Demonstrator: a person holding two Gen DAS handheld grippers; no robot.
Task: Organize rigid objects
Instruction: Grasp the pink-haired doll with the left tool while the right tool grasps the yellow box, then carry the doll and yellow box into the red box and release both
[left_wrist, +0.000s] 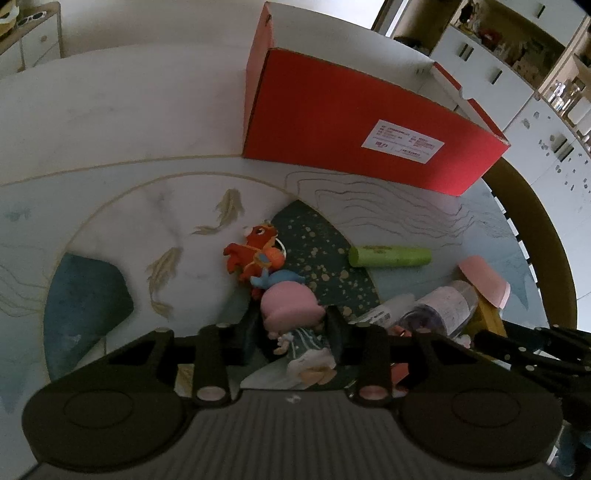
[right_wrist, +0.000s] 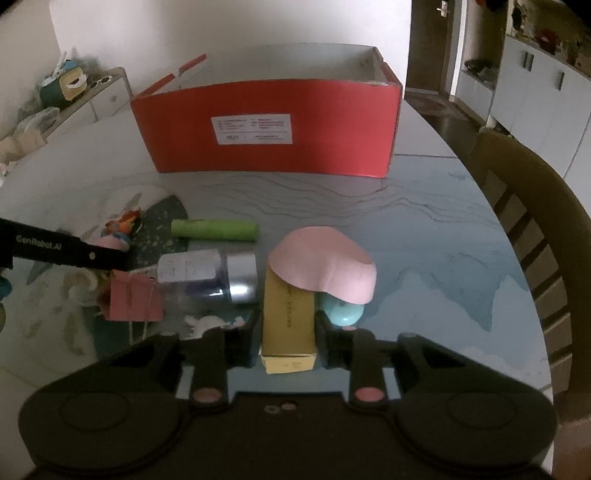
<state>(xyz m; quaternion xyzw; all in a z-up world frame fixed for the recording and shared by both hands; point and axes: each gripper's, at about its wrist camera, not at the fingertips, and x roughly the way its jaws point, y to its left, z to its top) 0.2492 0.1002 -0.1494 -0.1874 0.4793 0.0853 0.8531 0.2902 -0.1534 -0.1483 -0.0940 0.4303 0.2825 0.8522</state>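
Observation:
My left gripper (left_wrist: 293, 325) is shut on a pink-haired doll figurine (left_wrist: 295, 325), held by its body between the fingers. An orange dragon toy (left_wrist: 256, 254) lies just beyond it on the mat. My right gripper (right_wrist: 286, 325) is shut on a yellow box (right_wrist: 288, 325) that lies lengthwise between the fingers. A pink curled sheet (right_wrist: 325, 266) rests on the box's far end, with a light-blue round object (right_wrist: 343, 312) beneath it. A red open cardboard box (right_wrist: 269, 129) stands at the back, also in the left wrist view (left_wrist: 351, 125).
A green tube (left_wrist: 389, 256) (right_wrist: 214, 229), a clear bottle with silver cap (right_wrist: 210, 275), a small pink bag (right_wrist: 133, 301) and a white rabbit figure (right_wrist: 207, 323) lie on the patterned table mat (right_wrist: 424, 236). A wooden chair (right_wrist: 535, 206) stands at the right edge.

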